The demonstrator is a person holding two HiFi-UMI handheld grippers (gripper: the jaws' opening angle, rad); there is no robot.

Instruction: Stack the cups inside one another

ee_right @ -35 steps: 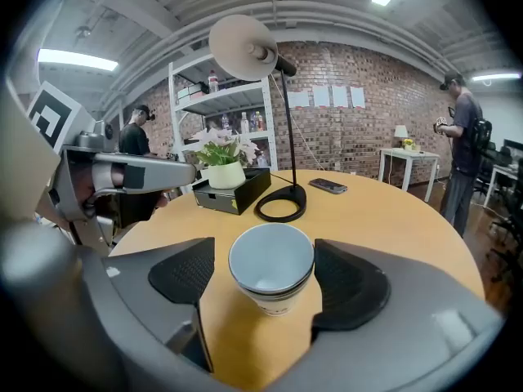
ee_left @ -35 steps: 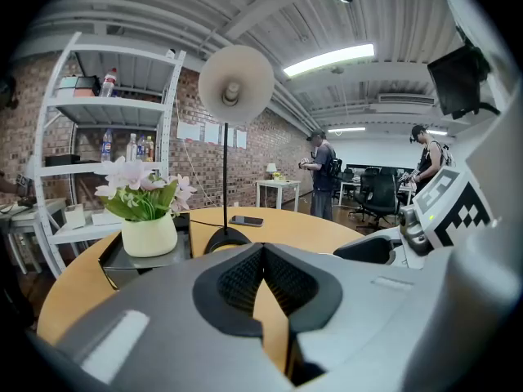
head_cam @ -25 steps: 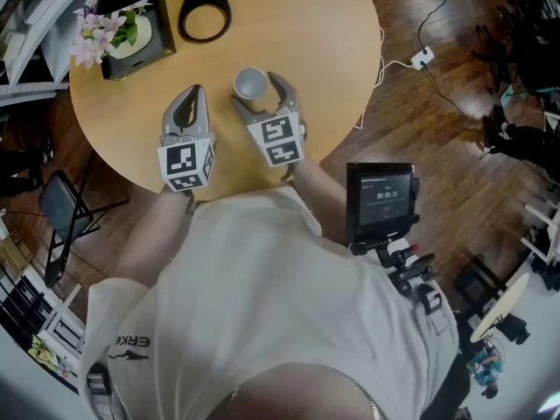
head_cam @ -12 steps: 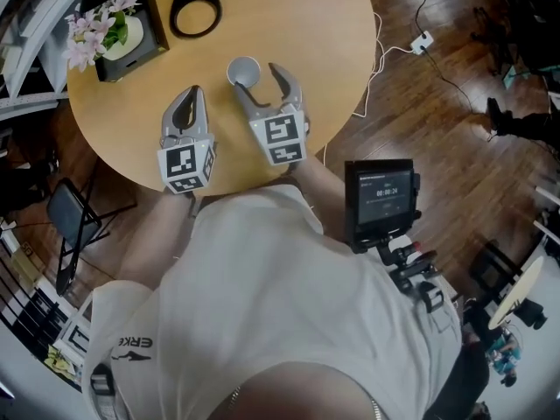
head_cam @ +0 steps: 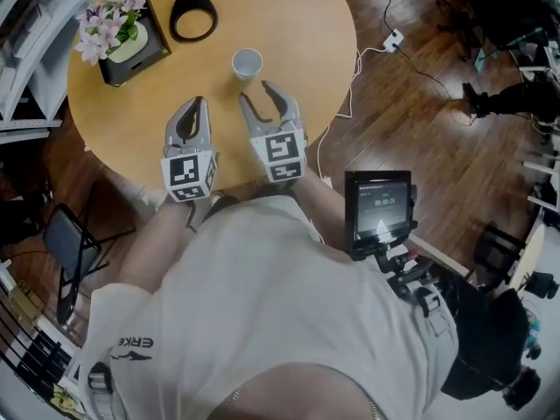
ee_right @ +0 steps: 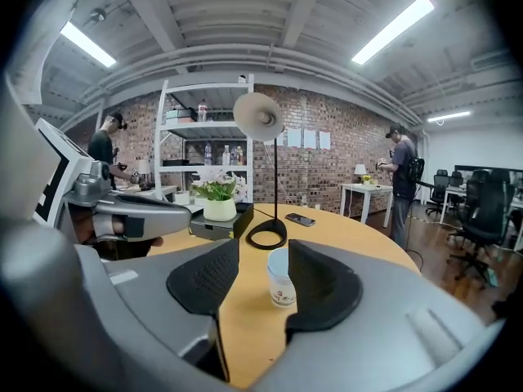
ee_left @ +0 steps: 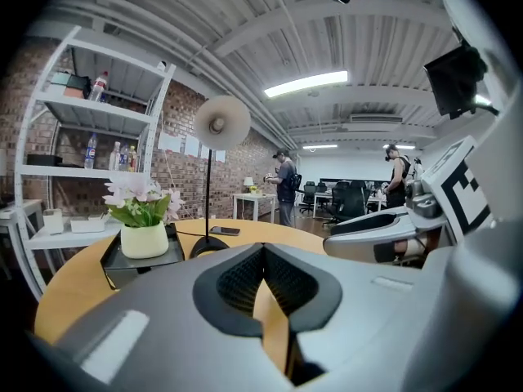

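Note:
One white paper cup (head_cam: pixel 247 62) stands upright on the round wooden table (head_cam: pixel 302 33); whether other cups sit inside it cannot be told. My right gripper (head_cam: pixel 261 96) hovers a little nearer to me than the cup, not touching it. Its jaws are closing with nothing between them. The right gripper view looks past the black pads (ee_right: pixel 208 278) at the cup (ee_right: pixel 280 278) farther out on the table. To the left, my left gripper (head_cam: pixel 198 105) is shut and empty, and its pads (ee_left: pixel 237 280) meet at the tips.
At the table's far left a flower pot on a black tray (head_cam: pixel 122 38) stands beside a black lamp base (head_cam: pixel 194 11). A phone (ee_right: pixel 300 219) lies farther back. A power strip and cable (head_cam: pixel 392 38) lie on the wooden floor to the right. People stand in the background.
My right gripper held the cup between wide jaws a second ago; it has let go, drawn back toward me and narrowed its jaws. The left gripper also pulled back slightly.

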